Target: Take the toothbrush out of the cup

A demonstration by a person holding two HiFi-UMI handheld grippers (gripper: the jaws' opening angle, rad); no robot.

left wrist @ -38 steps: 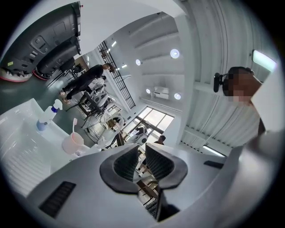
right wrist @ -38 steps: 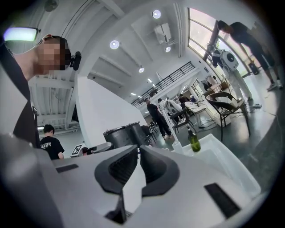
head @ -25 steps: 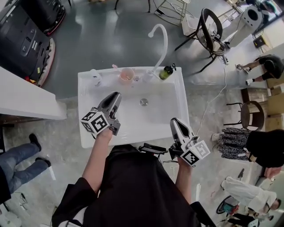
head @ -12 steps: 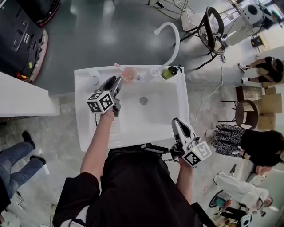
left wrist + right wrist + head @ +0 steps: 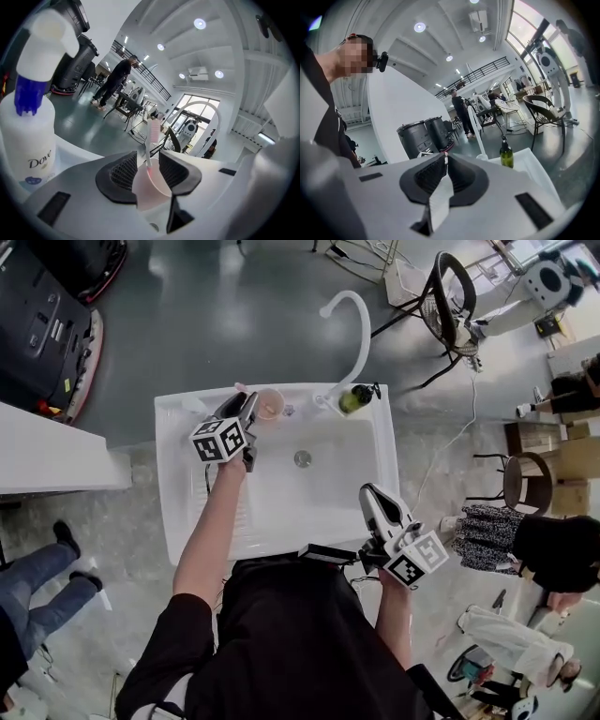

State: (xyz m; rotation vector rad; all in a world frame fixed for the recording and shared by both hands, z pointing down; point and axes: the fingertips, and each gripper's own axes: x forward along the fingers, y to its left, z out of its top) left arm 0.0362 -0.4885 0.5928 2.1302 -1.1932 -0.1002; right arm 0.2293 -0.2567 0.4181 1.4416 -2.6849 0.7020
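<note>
The left gripper has jaws just opened wide, straddling the pink-and-white toothbrush that stands in the translucent pink plastic cup on the white sink back rim. Closing low may catch the cup's lip and tip it. The right gripper is closed, empty.

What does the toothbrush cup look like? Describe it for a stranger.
Find the white sink; on its back ledge, left of the curved white faucet, stands the cup. It alone is pale pink, with a toothbrush standing inside, unlike the green bottle.
</note>
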